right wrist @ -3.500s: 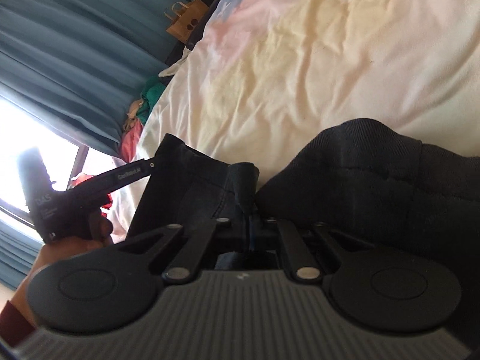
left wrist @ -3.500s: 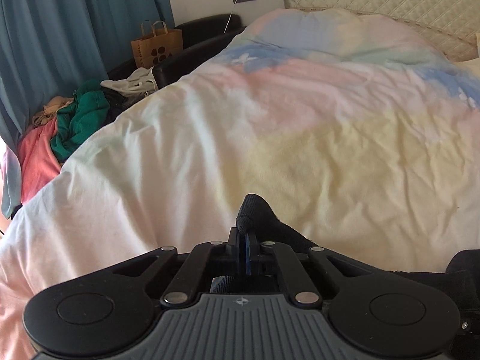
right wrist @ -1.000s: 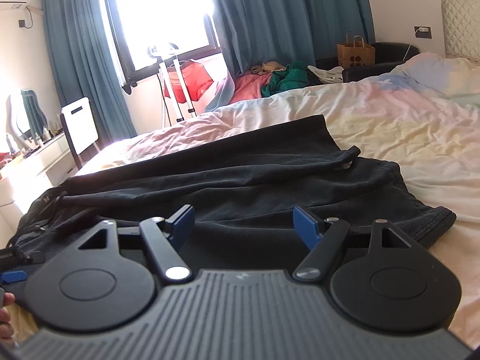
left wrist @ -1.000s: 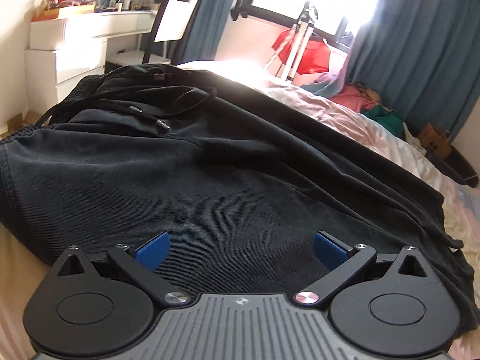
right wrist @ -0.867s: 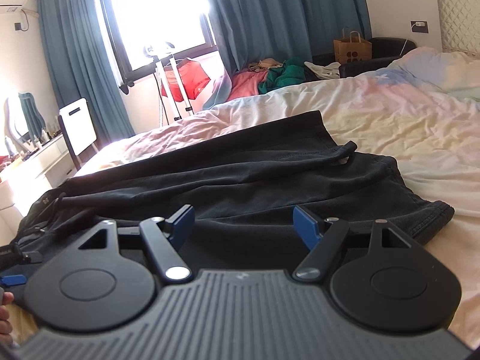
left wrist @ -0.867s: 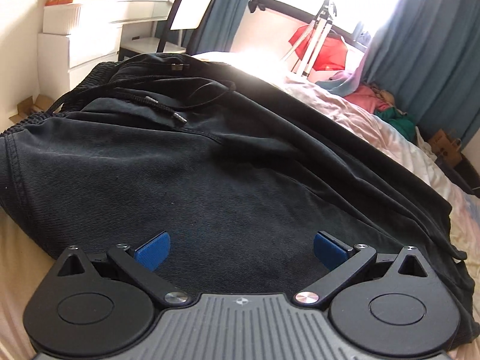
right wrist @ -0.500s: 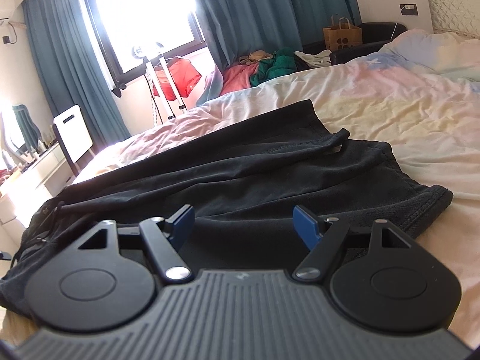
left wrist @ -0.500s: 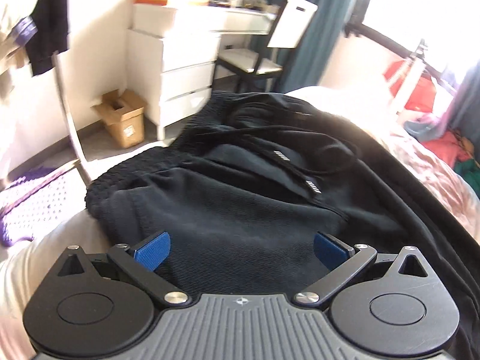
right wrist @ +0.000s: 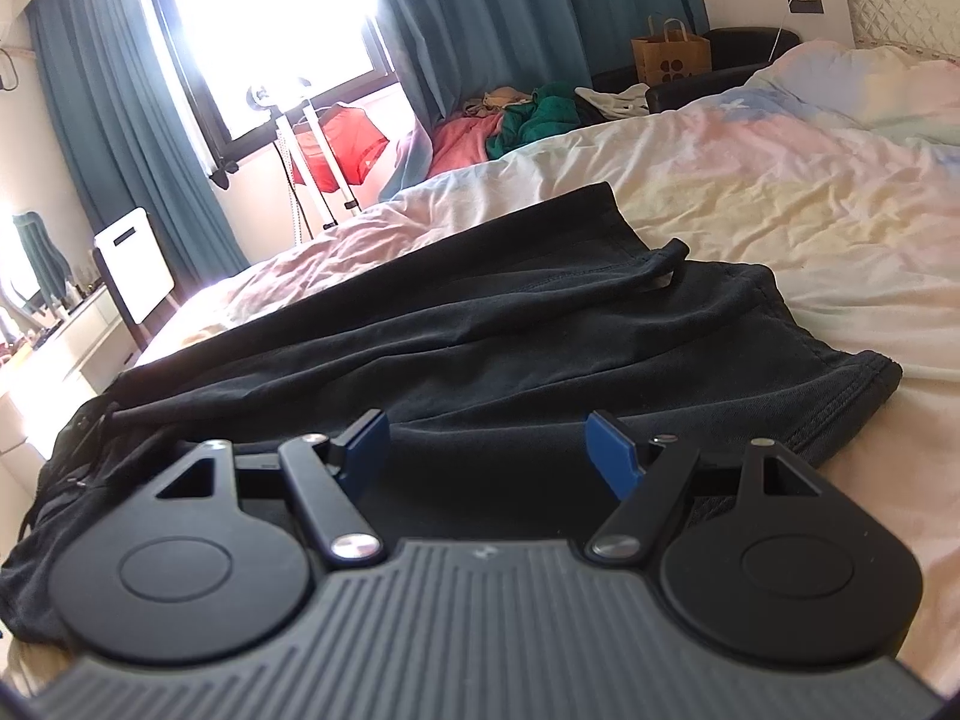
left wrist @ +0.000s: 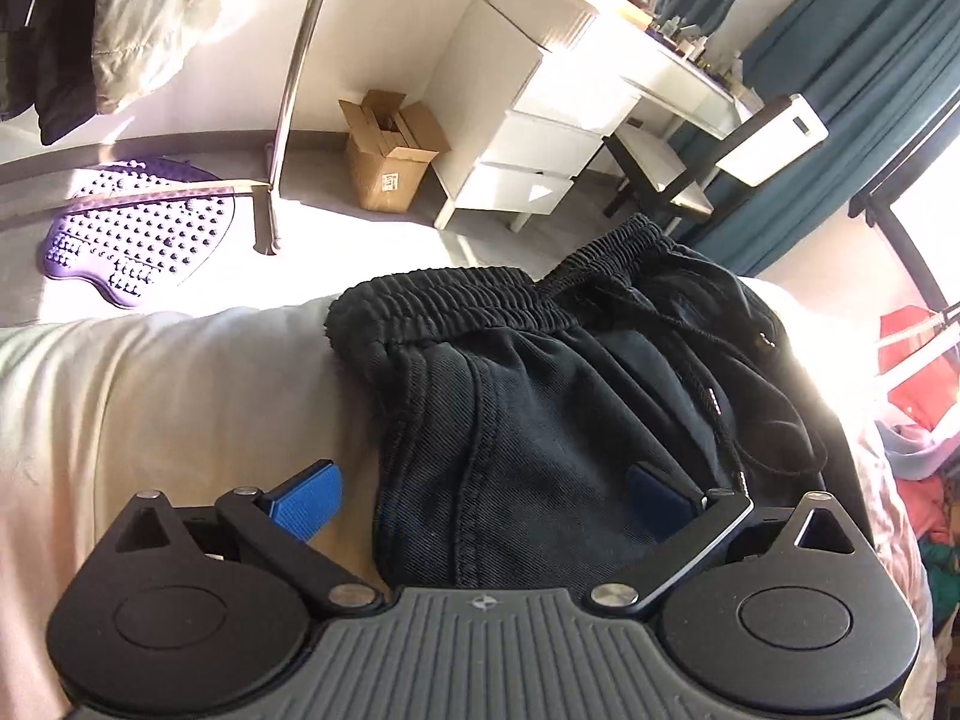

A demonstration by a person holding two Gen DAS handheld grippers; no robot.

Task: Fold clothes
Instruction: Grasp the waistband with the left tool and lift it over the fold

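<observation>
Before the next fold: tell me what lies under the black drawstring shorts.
The black drawstring shorts lie on the pale pastel duvet. Whatever is beneath the fabric itself is covered.

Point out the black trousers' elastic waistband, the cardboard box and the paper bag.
elastic waistband (left wrist: 456, 306), left wrist view, gathered ribbing.
cardboard box (left wrist: 384, 171), left wrist view, front side.
paper bag (right wrist: 671, 57), right wrist view, front face.

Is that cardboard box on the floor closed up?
No, the cardboard box beside the white drawers has its top flaps standing open.
</observation>
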